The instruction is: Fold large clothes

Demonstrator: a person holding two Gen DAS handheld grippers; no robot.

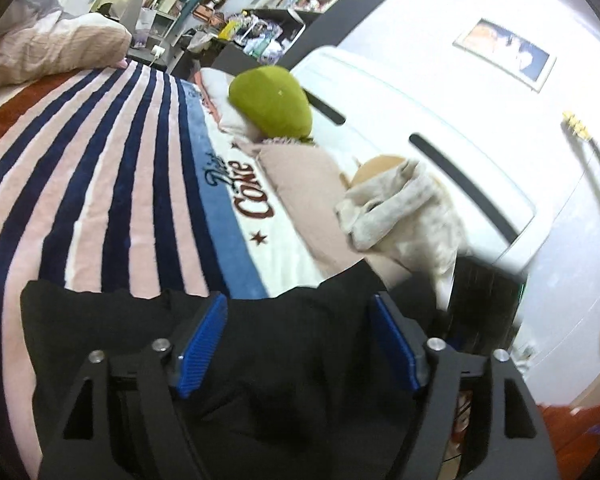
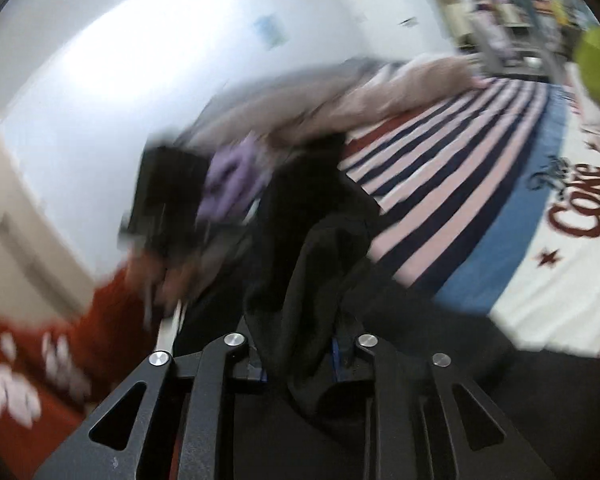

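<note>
A black garment (image 1: 284,364) lies on the striped blanket (image 1: 112,184) of the bed. My left gripper (image 1: 300,312) hangs over it, open, its blue pads (image 1: 202,348) wide apart and touching no cloth. In the right wrist view a bunched fold of the same black garment (image 2: 312,272) rises up between the jaws of my right gripper (image 2: 300,348), which is shut on it; only slivers of its blue pads show. This view is blurred. A dark blurred shape with a purple-gloved hand (image 2: 228,184) is to the left of the fold.
The blanket bears a "Diet Coke" print (image 1: 240,188). A green cushion (image 1: 272,104), a beige pillow (image 1: 308,196) and a pale soft toy (image 1: 396,208) lie by the white headboard (image 1: 420,120). A bunched duvet (image 1: 48,48) lies at the far end; cluttered shelves (image 1: 268,20) stand beyond.
</note>
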